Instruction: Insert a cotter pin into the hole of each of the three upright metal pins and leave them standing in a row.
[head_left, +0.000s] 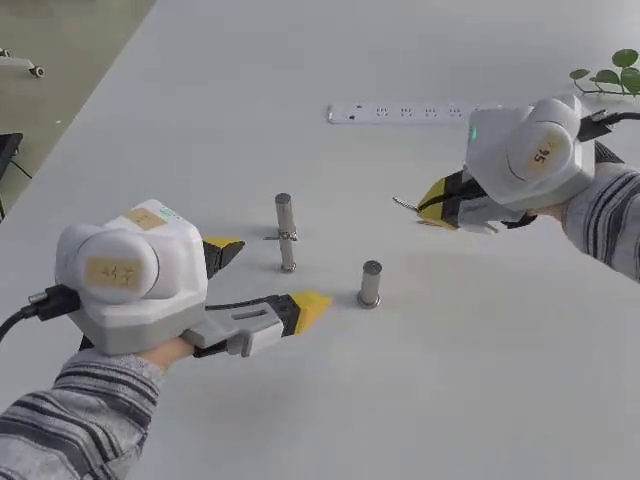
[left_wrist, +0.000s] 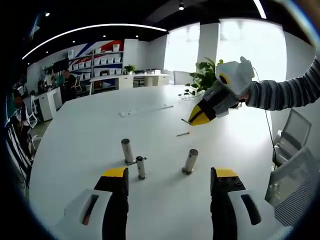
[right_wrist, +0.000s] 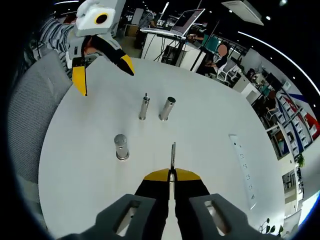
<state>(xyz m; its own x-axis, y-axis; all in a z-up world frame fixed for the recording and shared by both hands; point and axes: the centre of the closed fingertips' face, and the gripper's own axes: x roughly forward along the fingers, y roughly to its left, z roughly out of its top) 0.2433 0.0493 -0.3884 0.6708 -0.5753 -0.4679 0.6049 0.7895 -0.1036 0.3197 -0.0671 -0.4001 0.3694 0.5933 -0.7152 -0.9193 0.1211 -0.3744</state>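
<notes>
Metal pins (left_wrist: 127, 150) (left_wrist: 141, 169) (left_wrist: 190, 161), three, upright; one cotter pin (right_wrist: 173, 152) pinched in right gripper (right_wrist: 171, 176); left gripper (left_wrist: 170, 173) spread.

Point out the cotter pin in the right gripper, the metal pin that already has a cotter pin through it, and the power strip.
cotter pin (right_wrist: 173, 156), right gripper view, mid-shaft.
fitted metal pin (left_wrist: 141, 170), left gripper view, its body.
power strip (head_left: 400, 113), head view, middle of its top.

3 metal pins (head_left: 371, 283) upright, 1 fitted; cotter pin (right_wrist: 173, 156) in right claw (right_wrist: 172, 174).
</notes>
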